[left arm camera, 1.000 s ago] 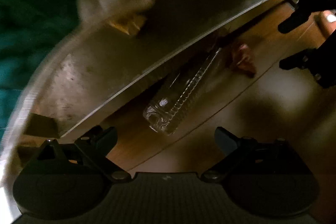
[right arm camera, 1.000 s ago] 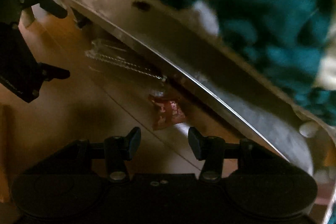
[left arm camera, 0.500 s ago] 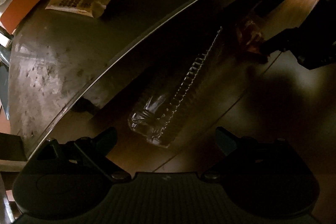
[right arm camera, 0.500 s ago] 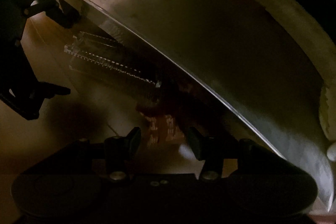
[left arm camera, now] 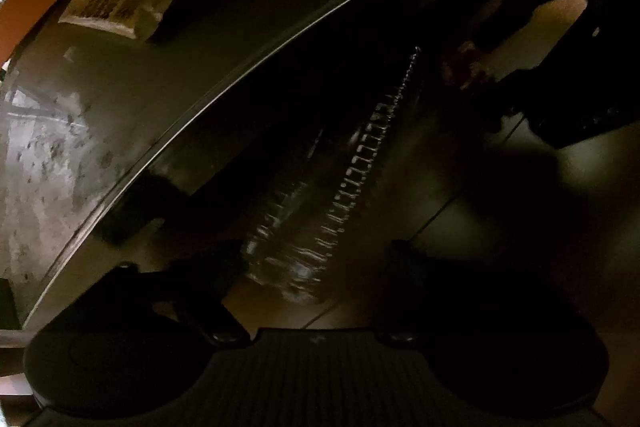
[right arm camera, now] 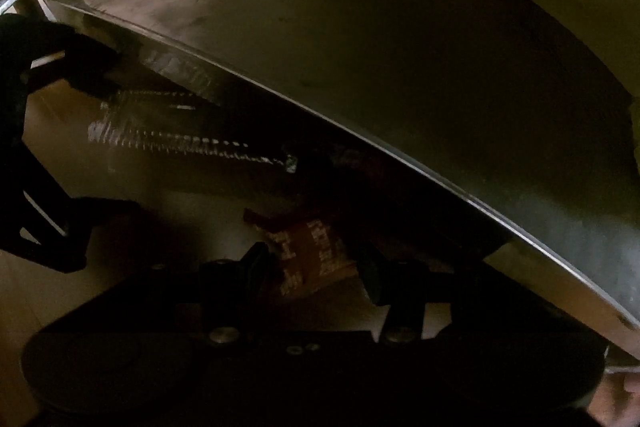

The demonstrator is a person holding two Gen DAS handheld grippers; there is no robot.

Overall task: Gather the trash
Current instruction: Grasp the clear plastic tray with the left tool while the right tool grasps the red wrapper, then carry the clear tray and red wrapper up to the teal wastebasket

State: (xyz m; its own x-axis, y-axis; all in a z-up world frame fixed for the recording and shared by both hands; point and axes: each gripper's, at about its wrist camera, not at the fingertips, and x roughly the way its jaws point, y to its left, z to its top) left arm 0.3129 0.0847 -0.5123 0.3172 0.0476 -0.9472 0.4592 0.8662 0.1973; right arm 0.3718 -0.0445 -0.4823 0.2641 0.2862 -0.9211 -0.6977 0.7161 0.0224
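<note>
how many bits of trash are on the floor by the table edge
2. A clear plastic bottle lies between the left tongs; a red wrapper lies between the right tongs. Deep shadow may hide more.

Both tools dropped; left tool (left arm camera: 316, 259) closing around bottle (left arm camera: 320, 211).

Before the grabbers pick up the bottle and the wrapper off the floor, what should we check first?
1. Bottle lying between the left gripper fingers: ok, its near end sits in the gap as the jaws are closing.
2. Left fingers pressing the bottle: cannot tell, too dark.
3. Red wrapper between the right gripper fingers: ok, jaws closing around it.
4. Right fingers squeezing the wrapper: not ok, gaps show on both sides.
5. Table edge clear of both grippers: ok, both pieces of trash lie on the floor just under its edge.
6. The two grippers apart from each other: ok.
</note>
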